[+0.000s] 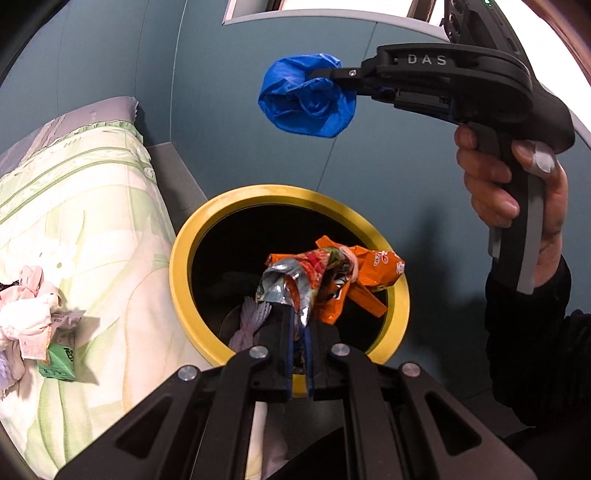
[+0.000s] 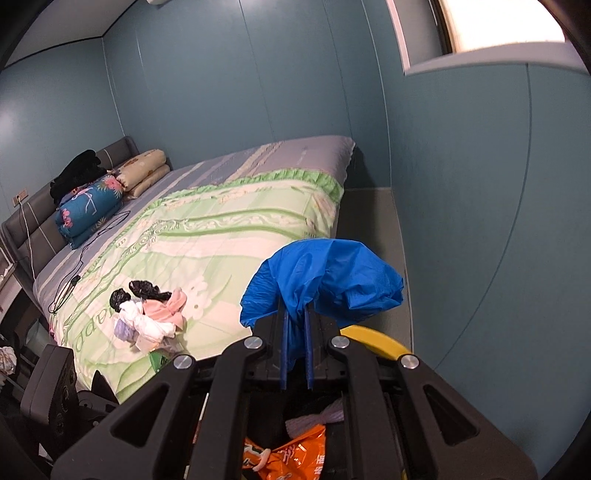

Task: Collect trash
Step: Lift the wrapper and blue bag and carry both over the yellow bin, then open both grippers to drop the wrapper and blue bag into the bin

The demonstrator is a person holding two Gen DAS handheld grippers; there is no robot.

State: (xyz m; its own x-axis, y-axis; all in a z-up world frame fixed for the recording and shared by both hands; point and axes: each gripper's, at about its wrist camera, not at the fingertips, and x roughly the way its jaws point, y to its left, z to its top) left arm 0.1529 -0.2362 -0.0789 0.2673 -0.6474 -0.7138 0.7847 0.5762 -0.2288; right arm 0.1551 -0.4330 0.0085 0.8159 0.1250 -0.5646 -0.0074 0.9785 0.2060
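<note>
In the left wrist view the left gripper point(image 1: 299, 325) pinches crumpled snack wrappers point(image 1: 325, 280) in its jaws above the yellow-rimmed bin point(image 1: 184, 266) – in the right wrist view the right gripper point(image 2: 295, 332) pinches a blue plastic bag point(image 2: 332, 277) beside the bed point(image 2: 221, 221).

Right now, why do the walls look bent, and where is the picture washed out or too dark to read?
Left wrist view: fisheye bends the wall seams, the yellow bin is black inside, the window at top is blown white. Right wrist view: the same curving, the bed evenly lit and sharp, the window overexposed, dark corners from the lens rim.
</note>
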